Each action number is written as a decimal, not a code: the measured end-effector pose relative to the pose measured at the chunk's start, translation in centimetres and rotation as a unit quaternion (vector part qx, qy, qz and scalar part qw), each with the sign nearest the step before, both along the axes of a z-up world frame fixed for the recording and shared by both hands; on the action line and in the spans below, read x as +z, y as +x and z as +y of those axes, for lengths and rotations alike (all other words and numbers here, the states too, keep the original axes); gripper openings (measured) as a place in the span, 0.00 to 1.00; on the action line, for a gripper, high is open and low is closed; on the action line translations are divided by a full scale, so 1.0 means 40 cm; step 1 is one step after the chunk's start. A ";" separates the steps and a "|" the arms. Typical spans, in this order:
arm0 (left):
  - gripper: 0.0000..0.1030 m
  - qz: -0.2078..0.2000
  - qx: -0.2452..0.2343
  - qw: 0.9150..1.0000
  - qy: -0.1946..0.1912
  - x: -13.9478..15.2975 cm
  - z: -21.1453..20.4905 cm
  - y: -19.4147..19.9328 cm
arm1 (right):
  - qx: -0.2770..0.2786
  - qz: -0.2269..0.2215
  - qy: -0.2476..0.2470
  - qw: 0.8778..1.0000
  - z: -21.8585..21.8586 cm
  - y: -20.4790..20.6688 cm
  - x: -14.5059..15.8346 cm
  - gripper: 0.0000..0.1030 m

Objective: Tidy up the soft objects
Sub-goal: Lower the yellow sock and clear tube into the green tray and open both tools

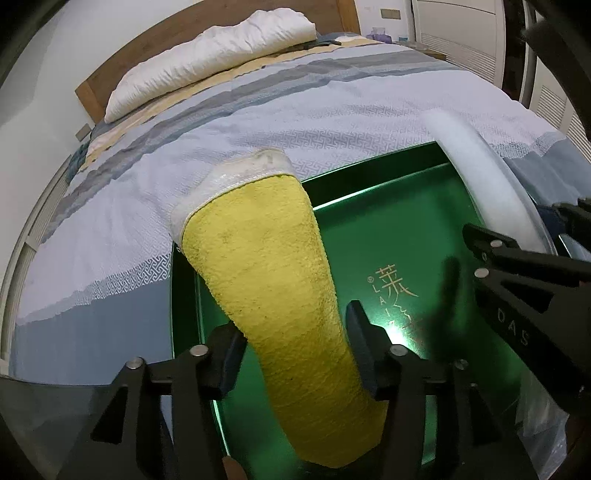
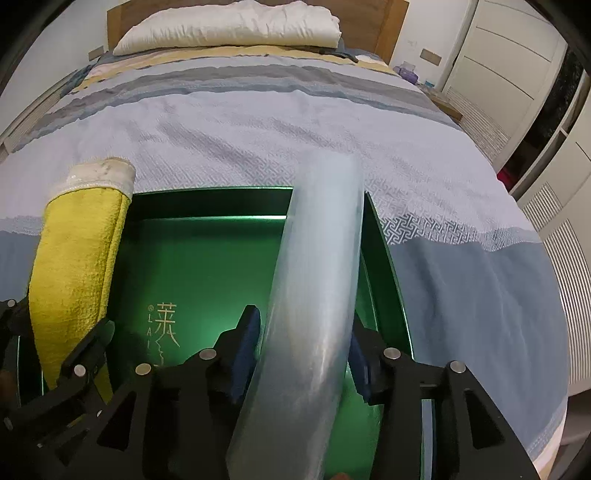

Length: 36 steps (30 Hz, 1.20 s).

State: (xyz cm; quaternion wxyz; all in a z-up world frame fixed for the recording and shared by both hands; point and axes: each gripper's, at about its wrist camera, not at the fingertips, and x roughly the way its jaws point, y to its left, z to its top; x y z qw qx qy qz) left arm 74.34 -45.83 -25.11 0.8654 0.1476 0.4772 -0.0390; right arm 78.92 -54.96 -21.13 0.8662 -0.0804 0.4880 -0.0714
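Observation:
A green box (image 1: pixel 388 236) with gold lettering lies open on the bed. My left gripper (image 1: pixel 295 350) is shut on a yellow towel with a white edge (image 1: pixel 266 258), held over the box's left side. My right gripper (image 2: pixel 303 354) is shut on a long white foam strip (image 2: pixel 317 266), held over the box's right side. In the right wrist view the towel (image 2: pixel 77 251) shows at the left above the green box (image 2: pixel 207 266). In the left wrist view the foam strip (image 1: pixel 476 166) curves along the right, with the right gripper's fingers (image 1: pixel 491 251) beside it.
The bed carries a blue, grey and yellow striped cover (image 2: pixel 258 129) and a white pillow (image 2: pixel 229 26) by the wooden headboard (image 2: pixel 391 22). White wardrobe doors (image 2: pixel 509 55) stand at the right. A small purple item (image 2: pixel 406 72) sits on a bedside stand.

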 end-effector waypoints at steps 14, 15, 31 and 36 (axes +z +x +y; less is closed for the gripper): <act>0.52 -0.010 0.001 1.000 0.014 0.006 0.032 -0.019 | -0.003 -0.016 -0.027 1.000 -0.001 0.014 -0.005 0.35; 0.52 -0.011 0.002 1.000 0.013 0.007 0.035 -0.021 | -0.003 -0.018 -0.028 0.999 0.000 0.016 -0.007 0.32; 0.59 -0.065 0.014 0.998 0.009 0.066 0.057 -0.046 | -0.007 -0.045 -0.030 0.998 -0.006 0.014 0.007 0.67; 0.59 -0.072 0.020 0.997 -0.005 0.084 0.065 -0.058 | -0.017 -0.059 -0.025 0.998 -0.021 -0.012 0.034 0.74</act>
